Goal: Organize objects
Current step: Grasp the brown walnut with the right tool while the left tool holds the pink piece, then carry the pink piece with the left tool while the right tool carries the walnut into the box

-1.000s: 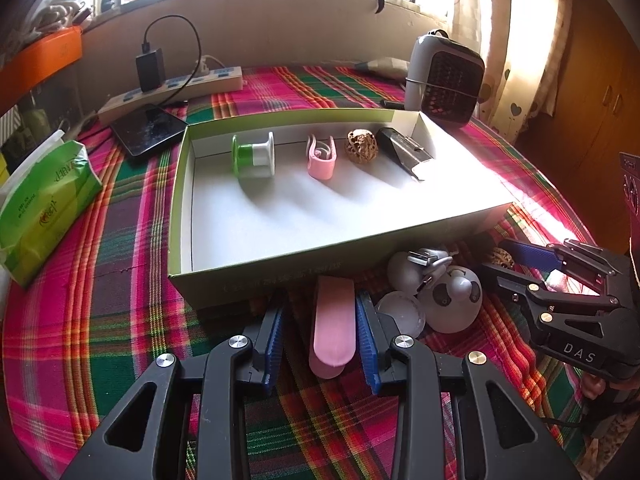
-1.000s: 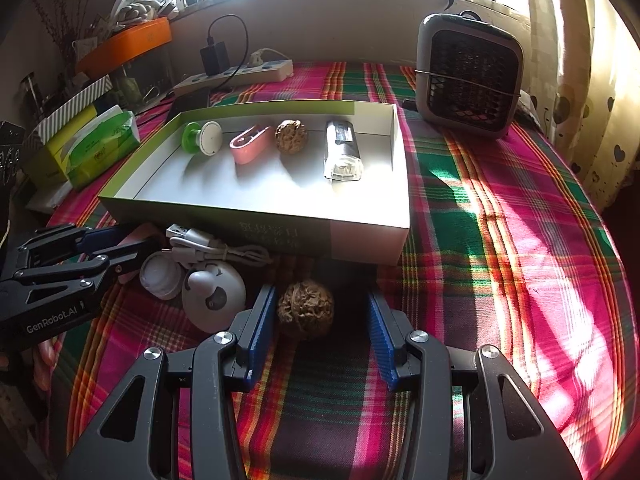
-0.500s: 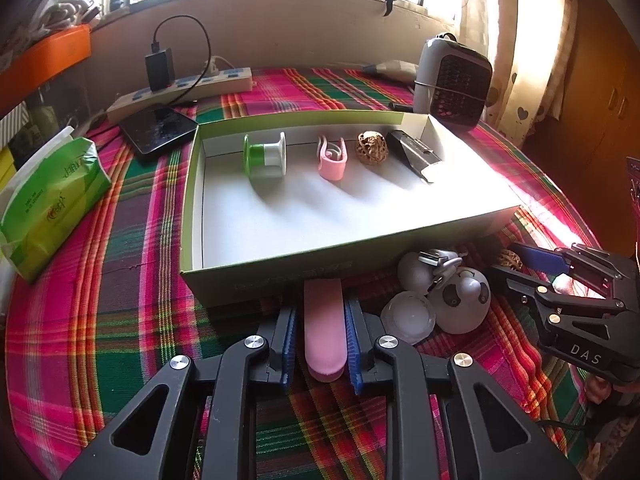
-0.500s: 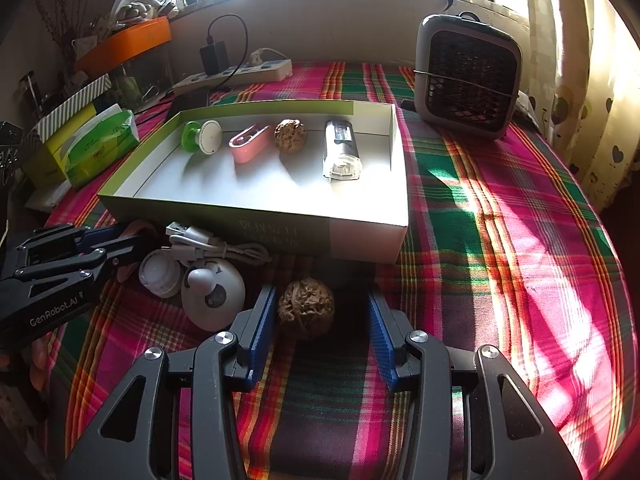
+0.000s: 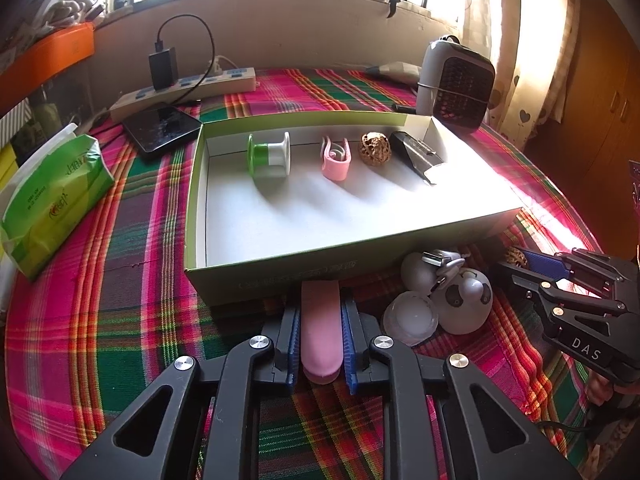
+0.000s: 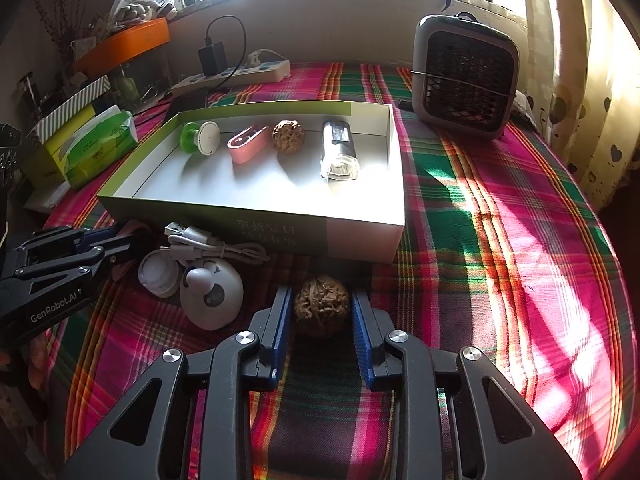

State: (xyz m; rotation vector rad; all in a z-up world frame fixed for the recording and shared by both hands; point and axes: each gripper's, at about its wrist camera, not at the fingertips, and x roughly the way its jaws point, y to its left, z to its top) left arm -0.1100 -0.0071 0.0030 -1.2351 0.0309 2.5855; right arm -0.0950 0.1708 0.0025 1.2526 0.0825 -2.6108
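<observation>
Cataloguing first what we are failing to see in full: the near end of the pink, rounded plastic clip (image 5: 321, 338) is sitting between the blue pads of the left gripper (image 5: 320, 350), which is clamped tight on it; its far end is butting against the front wall of the shallow green-rimmed cardboard box (image 5: 280, 276). The printing on that wall is too dim for us to read. The right gripper (image 6: 320, 332) is closing its jaws on the brown wrinkled walnut (image 6: 321, 310); a thin gap is showing at the right pad, so we are not counting it as gripped. In the left wrist view that gripper is largely cut off by the frame edge and is hiding most of the walnut.

We are listing inside the box, in a row along its back wall: a green-and-white spool (image 5: 269, 156), a second pink clip (image 5: 336, 159), a second walnut (image 5: 375, 149) and a dark lighter-shaped item with a clear cap (image 6: 338, 150). Just outside the front wall a white charging cable (image 6: 208, 246), a small white round jar (image 6: 159, 273) and a white panda-faced gadget (image 6: 211, 294) are crowding together; we cannot tell what the gadget is.

Everything is resting on a pink-and-green plaid tablecloth (image 6: 500, 240) striped with sunlight. Beyond, we are noting a grey desktop fan (image 6: 466, 76), a white power strip (image 5: 188, 90) with a black charger, a black phone (image 5: 162, 126), a green tissue pack (image 5: 52, 204), an orange tray (image 6: 122, 44) and heart-patterned curtains (image 5: 520, 60) under a barred, overexposed window.
</observation>
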